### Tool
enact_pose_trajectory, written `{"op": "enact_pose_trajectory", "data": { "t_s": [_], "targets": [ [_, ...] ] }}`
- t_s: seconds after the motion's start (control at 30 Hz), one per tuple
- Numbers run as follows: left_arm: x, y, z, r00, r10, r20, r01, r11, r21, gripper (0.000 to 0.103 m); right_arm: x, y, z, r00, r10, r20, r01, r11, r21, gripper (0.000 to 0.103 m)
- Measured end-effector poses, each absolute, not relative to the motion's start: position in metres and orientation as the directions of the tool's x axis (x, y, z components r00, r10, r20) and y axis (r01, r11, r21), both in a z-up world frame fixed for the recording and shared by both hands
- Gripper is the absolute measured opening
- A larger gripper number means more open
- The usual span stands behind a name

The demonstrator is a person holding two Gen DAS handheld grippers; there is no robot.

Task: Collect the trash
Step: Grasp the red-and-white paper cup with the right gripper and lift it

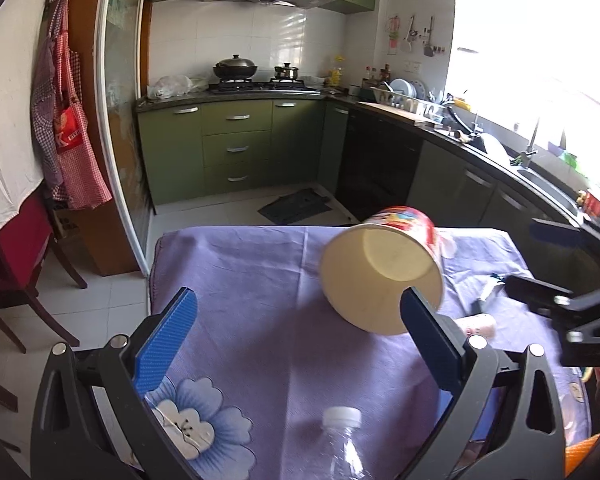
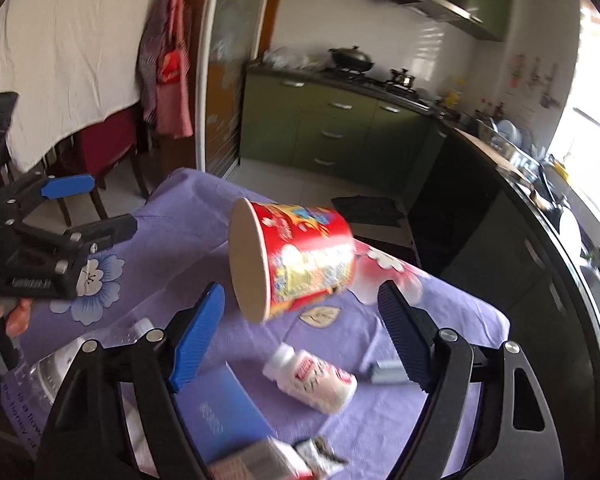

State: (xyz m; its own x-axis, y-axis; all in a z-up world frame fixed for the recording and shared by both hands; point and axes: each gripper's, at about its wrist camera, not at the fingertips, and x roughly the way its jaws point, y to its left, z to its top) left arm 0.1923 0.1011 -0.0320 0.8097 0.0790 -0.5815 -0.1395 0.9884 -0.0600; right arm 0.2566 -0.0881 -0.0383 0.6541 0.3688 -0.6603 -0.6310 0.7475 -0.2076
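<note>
**Trash pickup: cup on its side, both grippers empty**

Left wrist view: left gripper (image 1: 298, 312) has its fingers (image 1: 166, 344) spread wide, nothing between them. The paper cup (image 1: 380, 276), red printed outside and cream inside, lies tipped with its mouth toward the camera on the purple-clothed table (image 1: 240, 264), just ahead of the right-side finger, not gripped. A clear plastic bottle (image 1: 342, 444) lies near, cap pointing away. The right gripper (image 1: 548, 264) shows at far right, blurred.

Right wrist view: right gripper (image 2: 302, 308) has fingers well apart, empty; the cup (image 2: 296, 260) sits just beyond the tips, seen side-on. Nearer lie a small white bottle (image 2: 312, 380), a blue booklet (image 2: 224, 412) and a wrapper (image 2: 320, 456). The left gripper (image 2: 88, 208) is at left, open.

Step, as I judge it: approach for the first pick, likely the cup. Next move calls for straddling the cup wall or rim, then closing gently; thin paper may crush or roll away.
</note>
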Motion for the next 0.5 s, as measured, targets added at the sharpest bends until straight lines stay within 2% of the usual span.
{"op": "enact_pose_trajectory", "data": {
  "t_s": [0.17, 0.27, 0.4, 0.5],
  "targets": [
    [0.198, 0.108, -0.037, 0.806, 0.068, -0.589, -0.141, 0.987, -0.078, 0.097, 0.284, -0.025, -0.071, 0.675, 0.253, -0.693, -0.627, 0.691, -0.359, 0.077],
    [0.197, 0.11, -0.038, 0.805, 0.052, -0.591, -0.131, 0.987, -0.091, 0.097, 0.299, -0.003, -0.094, 0.708, 0.165, -0.686, -0.584, 0.683, -0.439, 0.066],
    [0.196, 0.109, -0.036, 0.813, 0.04, -0.581, -0.118, 0.988, -0.097, 0.097, 0.322, -0.016, -0.104, 0.738, 0.11, -0.666, -0.518, 0.724, -0.455, 0.061],
    [0.196, 0.106, -0.037, 0.812, 0.026, -0.583, -0.105, 0.989, -0.101, 0.097, 0.341, -0.033, -0.105, 0.723, 0.108, -0.682, -0.505, 0.756, -0.416, 0.037]
  ]
}}
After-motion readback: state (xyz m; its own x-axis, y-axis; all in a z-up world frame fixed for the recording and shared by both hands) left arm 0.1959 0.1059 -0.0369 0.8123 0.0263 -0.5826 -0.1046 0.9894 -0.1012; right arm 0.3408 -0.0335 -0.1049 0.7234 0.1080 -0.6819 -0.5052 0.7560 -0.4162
